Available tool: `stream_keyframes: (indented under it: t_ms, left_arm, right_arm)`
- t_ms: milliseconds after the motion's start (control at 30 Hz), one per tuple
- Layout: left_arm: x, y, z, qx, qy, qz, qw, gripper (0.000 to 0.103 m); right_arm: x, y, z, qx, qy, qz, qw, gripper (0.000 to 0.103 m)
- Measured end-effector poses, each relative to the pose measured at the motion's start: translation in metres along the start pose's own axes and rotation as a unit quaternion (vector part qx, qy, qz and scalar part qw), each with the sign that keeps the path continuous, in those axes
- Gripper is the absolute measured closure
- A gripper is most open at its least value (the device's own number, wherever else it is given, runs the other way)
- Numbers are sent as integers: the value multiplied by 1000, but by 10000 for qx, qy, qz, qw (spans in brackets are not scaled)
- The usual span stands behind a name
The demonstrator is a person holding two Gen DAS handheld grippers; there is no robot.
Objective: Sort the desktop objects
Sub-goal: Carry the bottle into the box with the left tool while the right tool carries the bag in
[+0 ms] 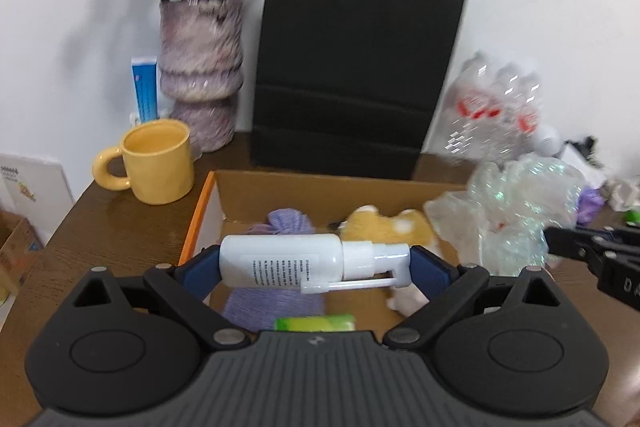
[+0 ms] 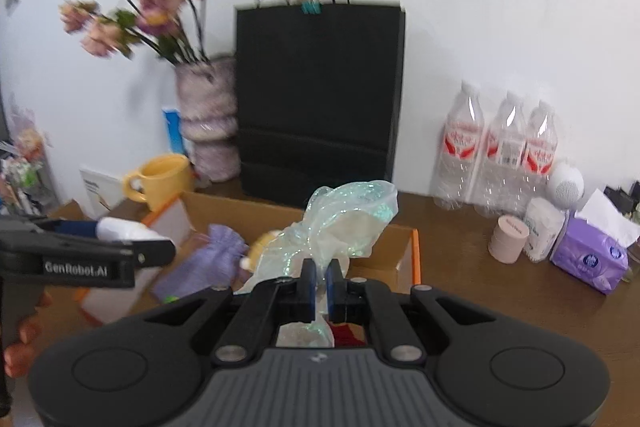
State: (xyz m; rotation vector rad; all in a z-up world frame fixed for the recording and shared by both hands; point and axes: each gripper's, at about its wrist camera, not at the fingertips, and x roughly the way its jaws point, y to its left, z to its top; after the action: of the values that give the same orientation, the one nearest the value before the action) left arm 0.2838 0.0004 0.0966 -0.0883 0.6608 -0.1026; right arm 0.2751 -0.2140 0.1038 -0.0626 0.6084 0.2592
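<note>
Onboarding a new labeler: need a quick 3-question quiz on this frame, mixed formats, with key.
1. True or false: the left gripper holds the white spray bottle upright.
2. What is the right gripper shut on? A) yellow mug B) iridescent plastic bag C) purple tissue pack
3. Fill in: the lavender pouch lies inside the ______.

Key:
1. False; the bottle lies sideways between the fingers, above the cardboard box.
2. B, the iridescent plastic bag.
3. Cardboard box.

A black paper bag (image 2: 320, 99) stands against the wall between a flower vase (image 2: 208, 119) and water bottles (image 2: 500, 151).
</note>
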Motion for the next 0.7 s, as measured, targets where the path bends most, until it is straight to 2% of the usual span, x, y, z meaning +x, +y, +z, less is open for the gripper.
stream_keyframes:
  t_ms: [267, 533, 600, 633, 667, 700]
  left_arm:
    - [43, 1, -2, 36, 466, 320, 9984, 5]
    - [73, -3, -2, 129, 783, 584, 9951, 4]
    - [74, -4, -2, 122, 806, 604, 9948, 4]
    - [75, -4, -2, 105, 815, 605, 9948, 4]
    - [75, -4, -2, 69, 814, 603, 9948, 4]
    - [74, -3, -2, 3, 798, 599, 9950, 4]
  right_arm:
    - [69, -7, -6, 67, 555, -223, 9982, 97]
    - [87, -11, -13, 120, 704, -304, 9970, 95]
    - [88, -12, -13, 147, 743, -301, 9967, 88]
    - [88, -13, -13, 164, 752, -299, 9966, 87]
    - [86, -14, -13, 201, 730, -248, 9968, 75]
    - [85, -16, -12, 246, 697, -176, 9971, 52]
